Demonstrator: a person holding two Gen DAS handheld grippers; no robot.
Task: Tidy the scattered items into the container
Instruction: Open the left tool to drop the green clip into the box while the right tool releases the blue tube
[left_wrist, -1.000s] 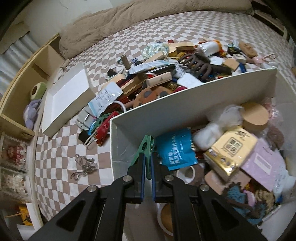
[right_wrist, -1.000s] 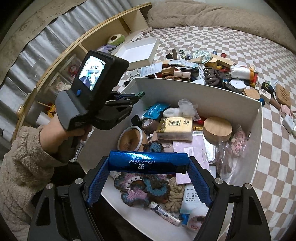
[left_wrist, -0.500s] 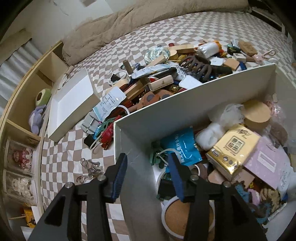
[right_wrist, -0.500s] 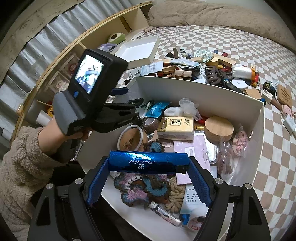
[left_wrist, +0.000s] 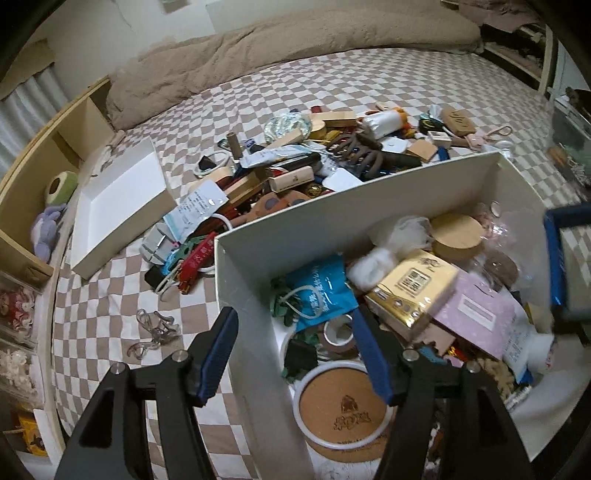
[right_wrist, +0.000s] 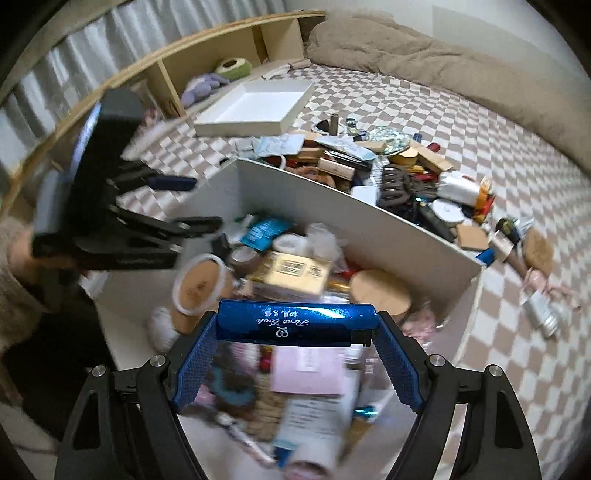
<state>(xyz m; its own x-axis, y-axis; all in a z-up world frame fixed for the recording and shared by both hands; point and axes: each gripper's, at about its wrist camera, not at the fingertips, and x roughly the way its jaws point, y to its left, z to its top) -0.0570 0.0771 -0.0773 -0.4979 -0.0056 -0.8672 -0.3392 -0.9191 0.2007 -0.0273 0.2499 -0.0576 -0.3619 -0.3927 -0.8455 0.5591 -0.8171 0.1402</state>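
On the checkered bedspread (left_wrist: 369, 92), largest first: a white box (left_wrist: 332, 218), open-topped, its near corner straddled by the left gripper. Contents, heaped: gold packet (left_wrist: 413, 280), blue pouch (left_wrist: 321, 291), pink card (left_wrist: 480, 314), round wooden lid (left_wrist: 458, 232), cork coaster (left_wrist: 343, 402), tape roll (left_wrist: 336, 336), green clip (left_wrist: 284, 299) lying beside the pouch in the corner.

Beside the box, left: a shallow white tray (left_wrist: 114, 206), nothing in it. Behind the far wall of the box: a pile of loose items (left_wrist: 314, 162), not yet gathered, among them a brown hair claw (left_wrist: 358, 151) and a white roll (left_wrist: 380, 120).

Left gripper (left_wrist: 291, 354): tilted steeply down over the box corner; jaws have just been opening and stand wide apart, one finger outside the wall and one inside, nothing held.

Right gripper (right_wrist: 295, 354): tilted down above the box; pads clamped on the two ends of a blue lighter (right_wrist: 295, 321), held crosswise over the contents. A fuzzy sleeve (right_wrist: 11, 266) shows behind the left gripper.
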